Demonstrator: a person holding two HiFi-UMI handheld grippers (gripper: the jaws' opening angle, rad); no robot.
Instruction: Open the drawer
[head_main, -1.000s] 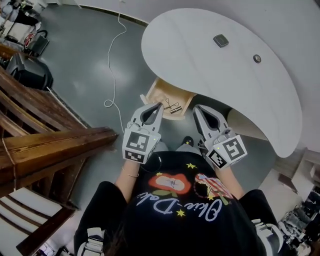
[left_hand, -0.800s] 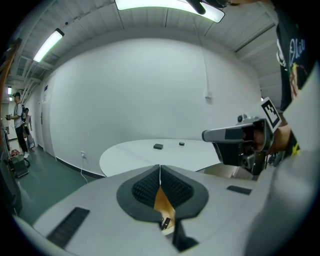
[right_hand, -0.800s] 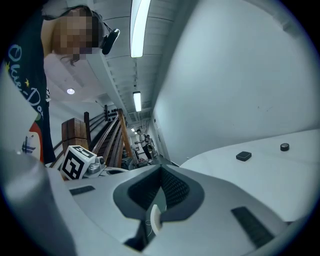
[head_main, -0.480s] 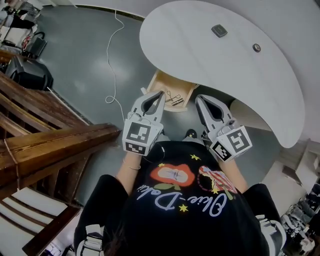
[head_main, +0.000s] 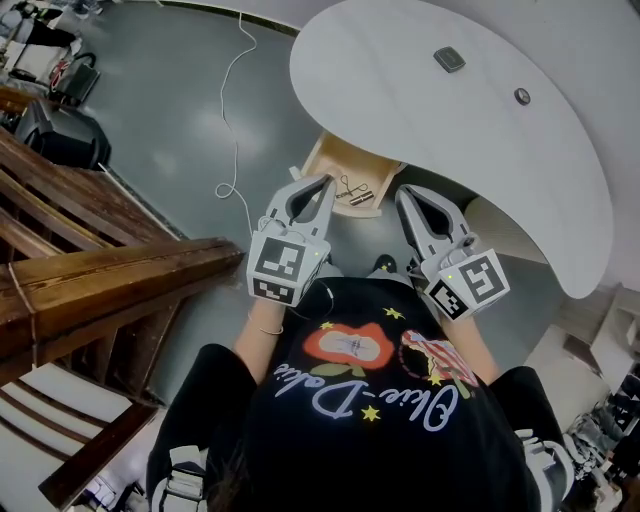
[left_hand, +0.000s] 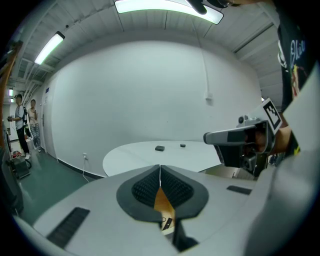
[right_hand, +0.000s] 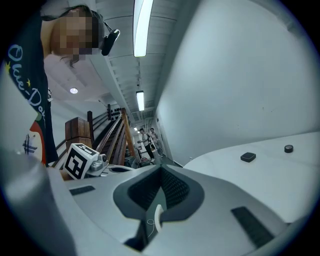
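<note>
A wooden drawer stands pulled out from under the white oval table; small clips lie in it. My left gripper is shut with nothing in it, its tips over the drawer's near left corner. Whether it touches the wood I cannot tell. My right gripper is shut and holds nothing, just right of the drawer. In the left gripper view the jaws meet, and the drawer's wood shows below them. The right gripper view shows its jaws closed, pointing along the table's edge.
Two small dark objects lie on the table top. A dark wooden stair rail runs along the left. A white cable trails over the grey floor. Two people stand far off down the corridor.
The head view has shifted slightly. The drawer and both grippers keep their places, and both grippers stay shut.
</note>
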